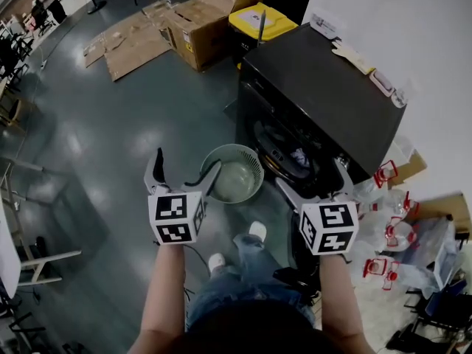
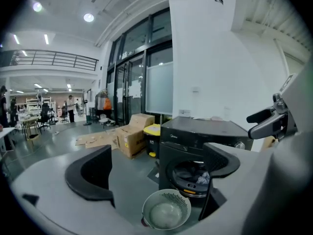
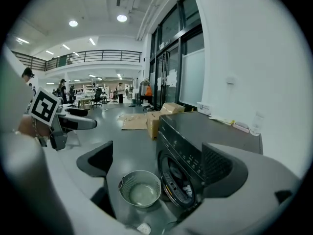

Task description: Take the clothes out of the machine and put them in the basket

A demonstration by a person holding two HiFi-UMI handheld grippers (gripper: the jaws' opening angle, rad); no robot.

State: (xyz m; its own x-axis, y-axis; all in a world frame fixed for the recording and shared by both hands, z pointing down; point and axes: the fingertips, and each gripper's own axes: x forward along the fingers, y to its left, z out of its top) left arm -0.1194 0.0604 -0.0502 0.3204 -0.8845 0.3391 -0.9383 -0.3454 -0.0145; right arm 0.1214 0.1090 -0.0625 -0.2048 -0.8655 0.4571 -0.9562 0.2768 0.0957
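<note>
Head view: the clothes (image 1: 299,157) lie inside the round door opening of the black machine (image 1: 324,87), where a pale piece shows. The basket (image 1: 249,161) stands on the floor (image 1: 110,139) just in front of it. My left gripper (image 1: 188,161) and right gripper (image 1: 310,174) hang above the basket and the door. The fingers (image 2: 90,173) of both are wide apart and hold nothing.

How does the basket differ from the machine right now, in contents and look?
Contents: the basket is empty, while the machine has clothes showing in its round front opening.
Look: the basket is pale, round and perforated; the machine is black and boxy.
Size: the basket stands far lower than the machine.
Shared: both sit on the floor, right next to each other.
</note>
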